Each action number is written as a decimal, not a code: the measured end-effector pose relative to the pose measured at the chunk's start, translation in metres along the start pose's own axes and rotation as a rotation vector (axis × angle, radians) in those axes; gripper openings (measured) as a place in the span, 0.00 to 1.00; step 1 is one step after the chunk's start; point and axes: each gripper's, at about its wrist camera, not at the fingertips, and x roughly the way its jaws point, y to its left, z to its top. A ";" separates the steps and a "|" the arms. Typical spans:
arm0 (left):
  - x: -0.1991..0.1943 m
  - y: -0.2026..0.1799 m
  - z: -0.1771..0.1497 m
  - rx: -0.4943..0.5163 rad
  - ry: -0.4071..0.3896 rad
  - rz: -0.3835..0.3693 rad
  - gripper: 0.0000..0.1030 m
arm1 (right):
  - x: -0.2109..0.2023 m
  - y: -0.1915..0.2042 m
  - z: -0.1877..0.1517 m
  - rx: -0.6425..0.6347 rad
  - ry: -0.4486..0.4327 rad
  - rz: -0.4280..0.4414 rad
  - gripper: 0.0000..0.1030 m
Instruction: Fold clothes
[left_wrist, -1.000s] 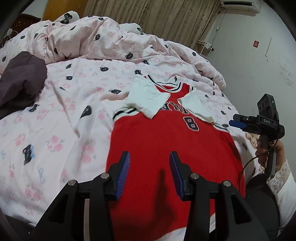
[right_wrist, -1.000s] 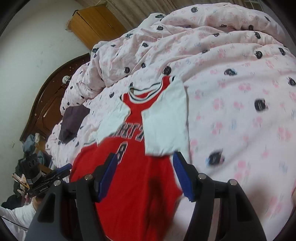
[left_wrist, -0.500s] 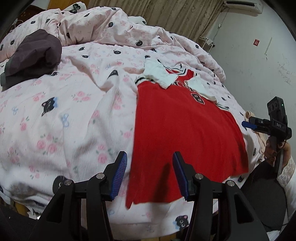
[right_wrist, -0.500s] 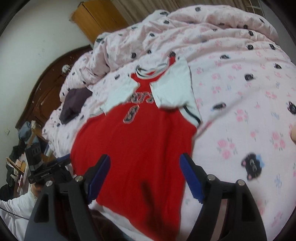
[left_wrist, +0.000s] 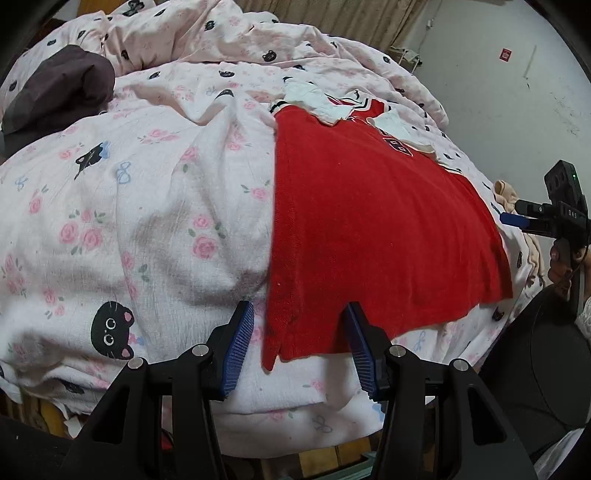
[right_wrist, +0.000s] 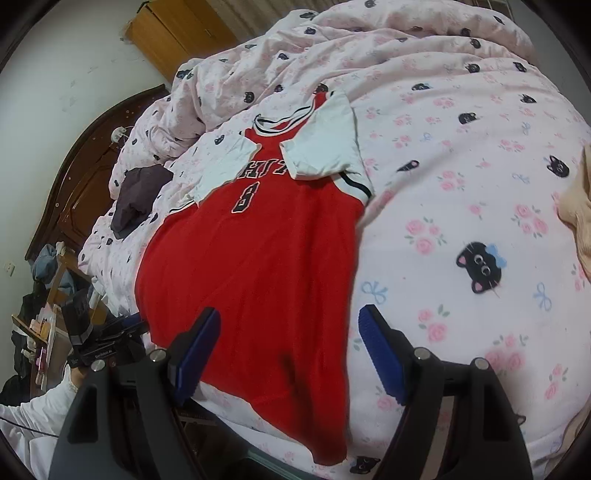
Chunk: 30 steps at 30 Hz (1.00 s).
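Both claws, left (left_wrist: 299, 345) and right (right_wrist: 290, 354), opened wider, now at jersey (left_wrist: 362, 221) hem.

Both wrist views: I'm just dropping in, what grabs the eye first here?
The red jersey dominates, spread flat on the pink cat-print quilt, white sleeves folded in over its chest and hem at the bed's near edge. The left gripper and right gripper both stand open at that hem, one near each bottom corner. A dark garment lies bunched farther up the bed.

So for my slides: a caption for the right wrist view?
Open right gripper over the hem of a red jersey on a floral duvet.
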 end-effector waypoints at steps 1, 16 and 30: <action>0.000 0.000 -0.001 -0.001 -0.006 -0.004 0.44 | 0.000 -0.001 -0.001 0.002 0.002 -0.002 0.76; -0.003 -0.010 -0.004 0.070 -0.016 0.026 0.04 | 0.004 -0.009 -0.020 0.021 0.073 -0.052 0.76; 0.002 -0.005 -0.001 0.034 0.001 0.066 0.03 | 0.012 -0.010 -0.041 -0.025 0.167 -0.048 0.76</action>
